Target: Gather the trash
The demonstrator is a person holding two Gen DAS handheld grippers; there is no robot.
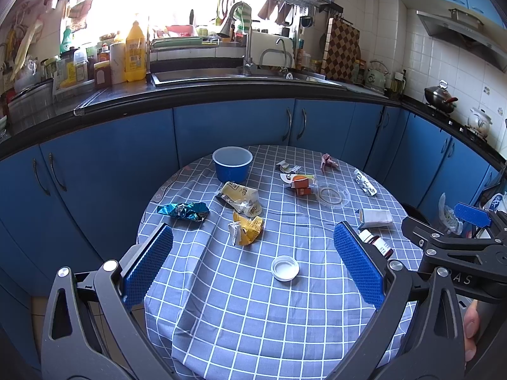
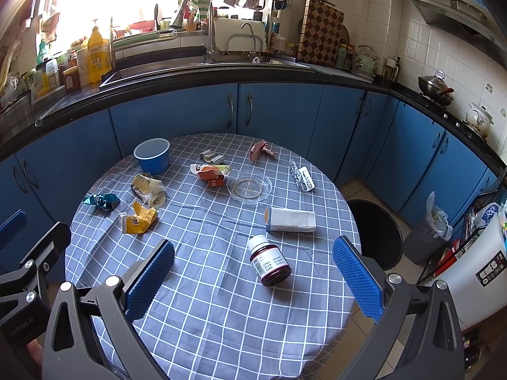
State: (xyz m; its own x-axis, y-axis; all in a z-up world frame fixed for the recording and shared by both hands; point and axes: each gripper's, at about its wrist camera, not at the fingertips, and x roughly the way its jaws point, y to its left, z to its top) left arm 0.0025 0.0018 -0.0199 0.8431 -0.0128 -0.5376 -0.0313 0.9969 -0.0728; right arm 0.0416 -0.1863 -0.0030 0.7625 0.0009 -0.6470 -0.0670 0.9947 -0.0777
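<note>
left tongs (image 1: 253, 264): spread wide, empty, over near tabletop edge
right tongs (image 2: 253, 274): spread wide, flanking dark brown pill bottle (image 2: 271, 261)
trash: crumpled yellow wrapper (image 1: 247, 228), teal foil wrapper (image 1: 183, 211) mid round checked tabletop (image 1: 253, 310)
obstacle: blue plastic bowl (image 1: 232, 164) at far edge

We've got open cloth across the near half of the round table (image 1: 221, 300), lower centre of the left view, with only a small white cap (image 1: 285, 268) lying in it. Mid-frame it gets crowded: the yellow wrapper (image 1: 247, 228), pale bag (image 1: 240, 201) and teal foil (image 1: 183, 211) cluster left, the blue bowl (image 1: 232, 163) stands behind them. In the right view, the brown bottle (image 2: 270, 261) lies between our fingers, the white box (image 2: 291, 219) just beyond, the clear dish (image 2: 249, 186) past that.
</note>
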